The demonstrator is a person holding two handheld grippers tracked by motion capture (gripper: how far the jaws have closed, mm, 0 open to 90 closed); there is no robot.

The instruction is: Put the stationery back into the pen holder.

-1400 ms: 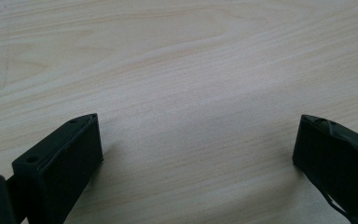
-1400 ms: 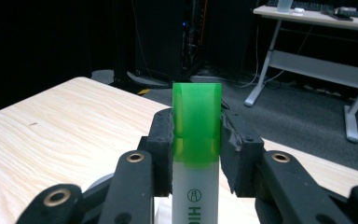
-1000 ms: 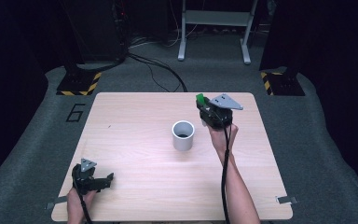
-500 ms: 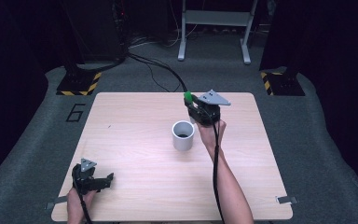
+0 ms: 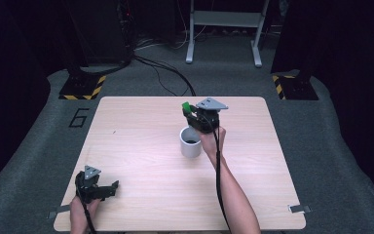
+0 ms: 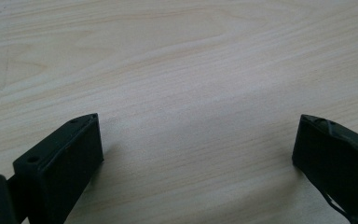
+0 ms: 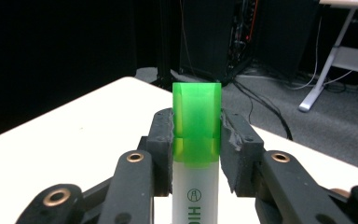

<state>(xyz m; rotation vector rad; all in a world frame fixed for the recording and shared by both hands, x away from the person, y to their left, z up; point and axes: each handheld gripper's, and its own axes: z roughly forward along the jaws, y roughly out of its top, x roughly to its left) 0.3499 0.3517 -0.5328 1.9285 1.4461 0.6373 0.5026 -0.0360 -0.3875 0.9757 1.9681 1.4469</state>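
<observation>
Right gripper shifts left, now above white cup | jaws clamp green highlighter | cup directly beneath | left gripper open, empty

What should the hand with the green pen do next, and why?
Probably tip the highlighter downward over the white cup. The right gripper clamps it just behind the cup's rim, cap pointing away, and the cup looks empty, so it likely goes inside.

Right gripper: moved left with the highlighter, from right of the cup to above its far rim.
</observation>
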